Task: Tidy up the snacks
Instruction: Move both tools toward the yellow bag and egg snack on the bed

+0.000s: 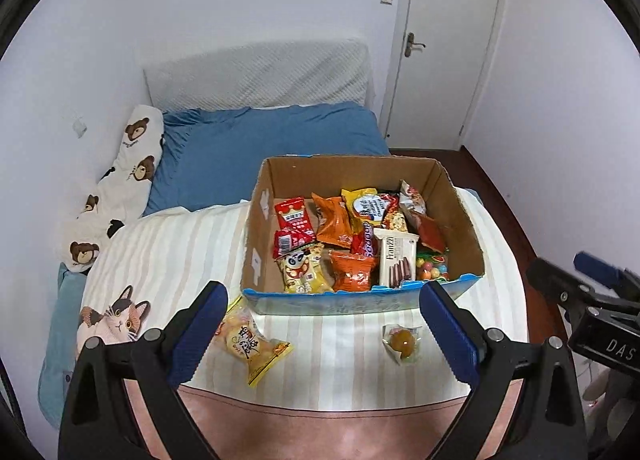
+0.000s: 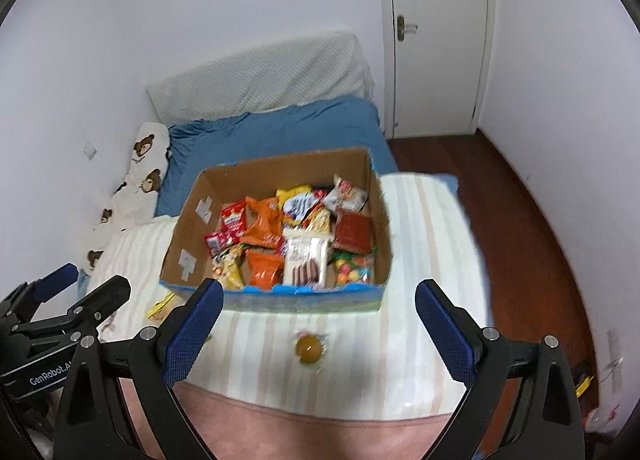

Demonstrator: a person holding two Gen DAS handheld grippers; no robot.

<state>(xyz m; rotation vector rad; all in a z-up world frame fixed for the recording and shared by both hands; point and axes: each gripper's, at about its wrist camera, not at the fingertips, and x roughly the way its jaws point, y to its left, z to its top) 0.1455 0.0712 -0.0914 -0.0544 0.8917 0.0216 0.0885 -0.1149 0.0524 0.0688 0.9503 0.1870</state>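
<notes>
Two loose snacks outside, so trouble likeliest there. Risks, biggest thing first:

- Cardboard box [image 1: 464, 220]: easily shoved across the soft striped blanket [image 1: 168, 244] by a bump on its blue front edge, just beyond both sets of fingertips. Already crowded inside, so a careless drop could land on the rim and slide off.
- Yellow packet [image 1: 250, 344]: puffy and slick, lying beside the inner face of the left finger. Likely to squirt sideways or get crushed under a hard squeeze. Better pinched across the crimped end.
- Round orange sweet [image 1: 402, 340] in clear wrap: small, low, sunk slightly into the bedding near the box front. Easy to miss, to roll away, or to snag cloth along with it. Blurred in the right wrist view, so hard to place exactly there.

Jaws: left gripper [image 1: 322, 300] spread fully wide, holding nothing. Right gripper [image 2: 319, 292] likewise gaping and empty, roughly centred over the sweet.

Count, largest to smallest:
- One blanket.
- One box.
- Two grippers.
- Roughly a dozen packets inside the box, overlapping too much for an exact figure. Among them two orange bags, two red packs, one white wafer pack and one bag of coloured balls.
- One yellow packet outside.
- One orange sweet outside.
</notes>
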